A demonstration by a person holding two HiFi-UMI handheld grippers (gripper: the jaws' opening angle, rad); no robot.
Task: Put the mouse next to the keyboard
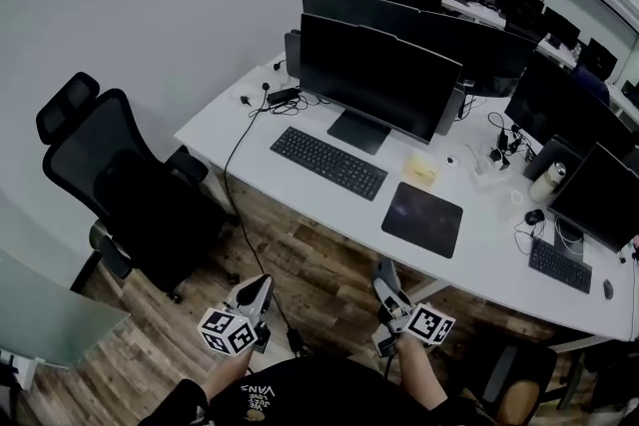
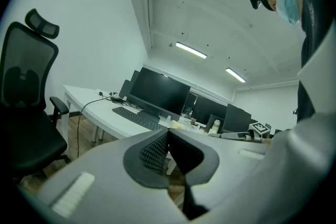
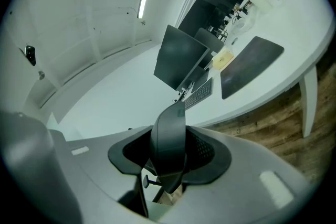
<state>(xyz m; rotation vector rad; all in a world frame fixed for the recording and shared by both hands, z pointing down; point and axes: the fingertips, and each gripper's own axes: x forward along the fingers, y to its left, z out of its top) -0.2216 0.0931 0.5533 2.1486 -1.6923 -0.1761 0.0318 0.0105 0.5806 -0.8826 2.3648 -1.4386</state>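
Right gripper (image 1: 387, 286): closed on the mouse (image 3: 169, 147), a dark rounded body standing on edge between the pads, held low and well short of the tabletop (image 1: 225, 120).
Left gripper (image 1: 258, 292): jaws together, nothing between them, held low beside the person.
Keyboard (image 1: 327, 162): on the tabletop before the monitor (image 1: 377, 78); mouse pad (image 1: 422, 218) near it lies bare.
Progress: mouse appears to be in hand; carrying it over and setting it down beside the keyboard remain.
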